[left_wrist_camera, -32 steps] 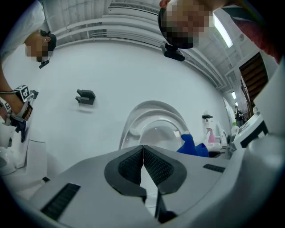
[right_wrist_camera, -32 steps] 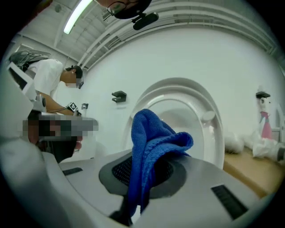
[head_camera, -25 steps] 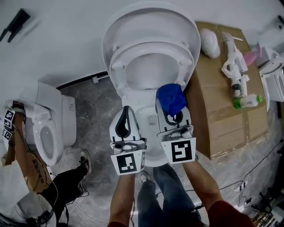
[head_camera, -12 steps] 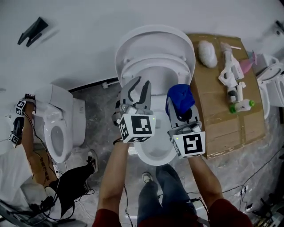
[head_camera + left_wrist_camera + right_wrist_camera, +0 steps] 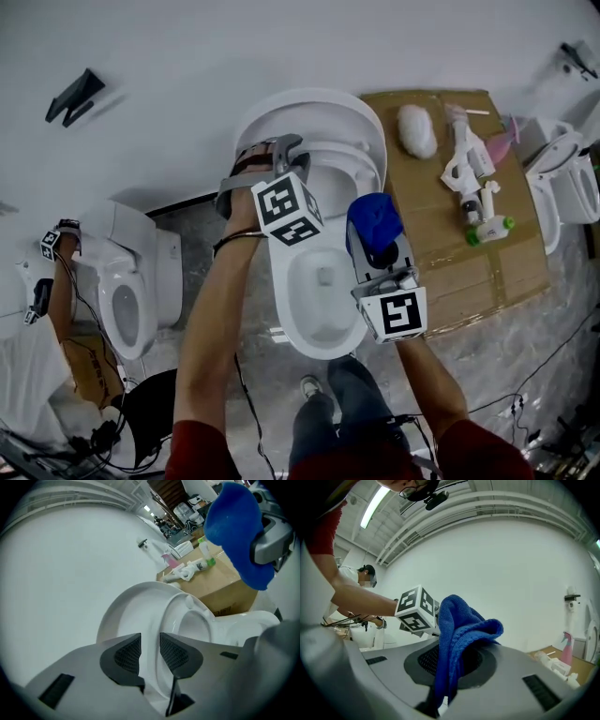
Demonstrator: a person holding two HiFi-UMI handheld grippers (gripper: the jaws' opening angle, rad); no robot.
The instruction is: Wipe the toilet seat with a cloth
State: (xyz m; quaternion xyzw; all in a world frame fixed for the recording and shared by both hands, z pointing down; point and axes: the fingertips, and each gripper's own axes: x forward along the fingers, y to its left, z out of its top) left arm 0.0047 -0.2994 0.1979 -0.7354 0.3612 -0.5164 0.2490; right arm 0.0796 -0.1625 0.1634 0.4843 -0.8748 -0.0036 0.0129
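Trouble, as I judge it, would start at my left gripper (image 5: 150,649). Its jaws are opening and already stand wide. The white edge of the raised lid (image 5: 131,606) shows in the gap, but neither pad presses on it, so that side holds nothing. The seat (image 5: 174,620) is tipped up against the lid. If I nudge either one while drawing away, both could swing down onto the bowl (image 5: 286,272), or onto my jaws.

My right gripper (image 5: 449,663) is clamped on the blue cloth (image 5: 461,625), which sits bunched between the pads, rising above them and folding over to one side. It hangs above the right side of the bowl, near the cardboard box (image 5: 450,244) and not touching the seat. That grip is on a fold only. A hard drag across the plastic could pull the cloth loose, or bring the bare jaw tips against the seat instead of the fabric. Pressing on an upright ring may also make it rock on its hinge.

The seat is an oval ring standing on its hinge end at the back of the bowl. Its long axis runs from the hinge up toward the top of the lid. Its underside, small bumpers showing, faces out over the bowl toward me.
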